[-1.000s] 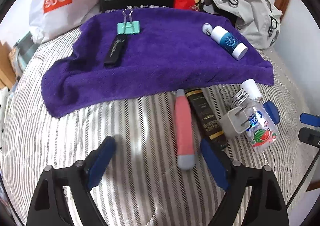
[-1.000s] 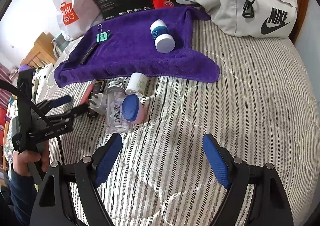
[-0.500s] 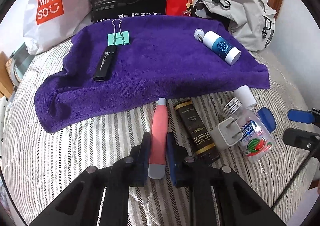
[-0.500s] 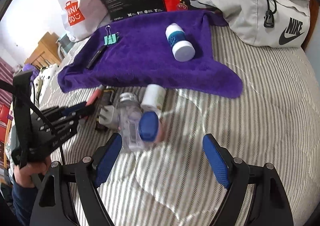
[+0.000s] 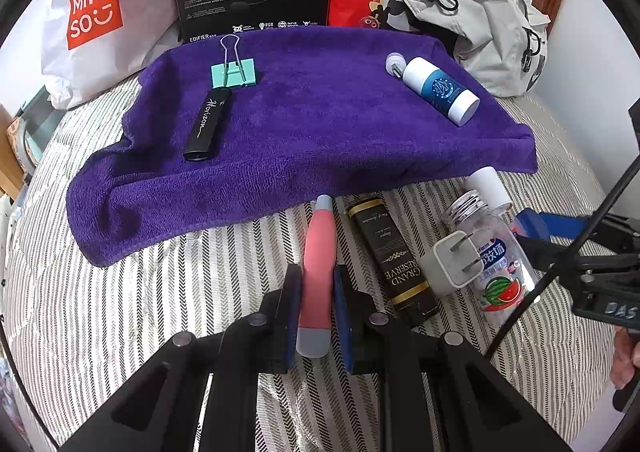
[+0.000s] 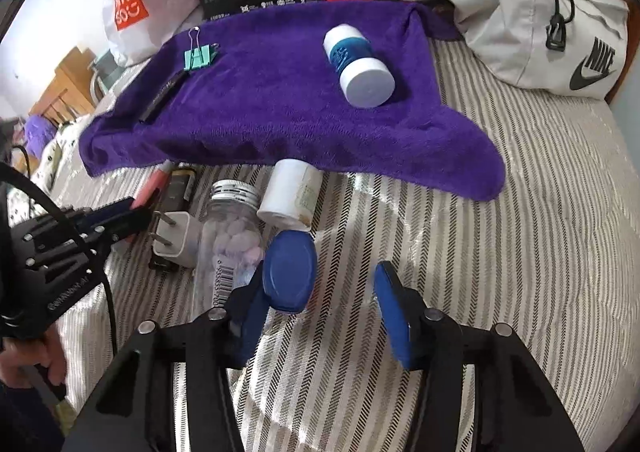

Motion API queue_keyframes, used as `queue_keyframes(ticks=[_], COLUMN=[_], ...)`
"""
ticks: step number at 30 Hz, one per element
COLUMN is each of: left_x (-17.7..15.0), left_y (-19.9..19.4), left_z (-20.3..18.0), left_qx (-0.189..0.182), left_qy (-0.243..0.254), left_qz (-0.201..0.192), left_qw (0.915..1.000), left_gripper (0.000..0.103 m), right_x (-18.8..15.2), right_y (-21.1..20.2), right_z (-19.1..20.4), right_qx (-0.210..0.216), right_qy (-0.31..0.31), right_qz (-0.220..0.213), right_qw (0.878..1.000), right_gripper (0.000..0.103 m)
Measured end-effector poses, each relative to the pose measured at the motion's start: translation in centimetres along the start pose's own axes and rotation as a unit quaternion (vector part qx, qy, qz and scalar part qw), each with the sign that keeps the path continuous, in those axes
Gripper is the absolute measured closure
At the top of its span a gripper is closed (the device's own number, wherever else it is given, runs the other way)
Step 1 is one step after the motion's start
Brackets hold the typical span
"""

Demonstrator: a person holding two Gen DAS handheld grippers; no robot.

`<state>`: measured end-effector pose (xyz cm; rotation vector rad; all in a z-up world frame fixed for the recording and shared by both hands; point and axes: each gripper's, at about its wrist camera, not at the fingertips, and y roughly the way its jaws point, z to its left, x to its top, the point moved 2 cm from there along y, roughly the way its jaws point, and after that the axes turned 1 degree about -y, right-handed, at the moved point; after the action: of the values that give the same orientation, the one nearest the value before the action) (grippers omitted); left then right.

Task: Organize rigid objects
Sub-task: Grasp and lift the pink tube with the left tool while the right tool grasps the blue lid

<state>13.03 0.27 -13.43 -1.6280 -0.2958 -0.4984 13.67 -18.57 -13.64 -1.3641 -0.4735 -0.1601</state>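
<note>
**Pink pen clamped, right side spread wide**

A striped bed (image 5: pixel 120 292) is half covered by one purple towel (image 5: pixel 304 131). Three items are laid on the towel: one mint binder clip (image 5: pixel 233 74), one black stick (image 5: pixel 207 124), one blue-labelled white bottle (image 5: pixel 440 91).

The left hand-held gripper (image 5: pixel 316 306) is pinched onto the pink pen (image 5: pixel 319 248), just off the towel's edge. The right hand-held gripper (image 6: pixel 320 304) is spread apart, its left pad touching a blue oval case (image 6: pixel 290 272).

One clear jar (image 6: pixel 232 236) is filled with pale tablets; one white charger (image 6: pixel 174 238) leans against it.
</note>
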Motion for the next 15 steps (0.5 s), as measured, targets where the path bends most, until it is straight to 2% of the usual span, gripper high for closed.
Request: queue_keyframes(ticks=[3,4,5,12,15], left_x=[0.0,-0.1,-0.1,-0.6,-0.6], left_y=[0.0,0.1,0.1,-0.3,-0.2], left_z=[-0.1,-0.1,-0.1,0.4,-0.1], left_qx=[0.000,0.000,-0.001,0.002,0.017], left_qy=[0.000,0.000,0.000,0.002,0.009], left_qz=[-0.002,-0.003,-0.004,0.001,-0.003], left_qw=[1.0000,1.0000,1.0000,1.0000,0.9998], left_gripper=[0.087,0.087,0.087,0.087,0.087], right_x=[-0.1,-0.1,-0.2,-0.8,-0.8], right_y=[0.0,0.0,-0.1,-0.6,-0.5], right_z=[0.4,0.4,0.2,-1.8,-1.4], right_qx=[-0.005,-0.004,-0.005,-0.016,-0.030], right_qy=[-0.014,-0.018,-0.020,-0.020,-0.030], right_qz=[-0.009,-0.007,-0.005,0.004,0.002], right_qw=[1.000,1.000,1.000,1.000,0.999], right_gripper=[0.069,0.080,0.083,0.083,0.083])
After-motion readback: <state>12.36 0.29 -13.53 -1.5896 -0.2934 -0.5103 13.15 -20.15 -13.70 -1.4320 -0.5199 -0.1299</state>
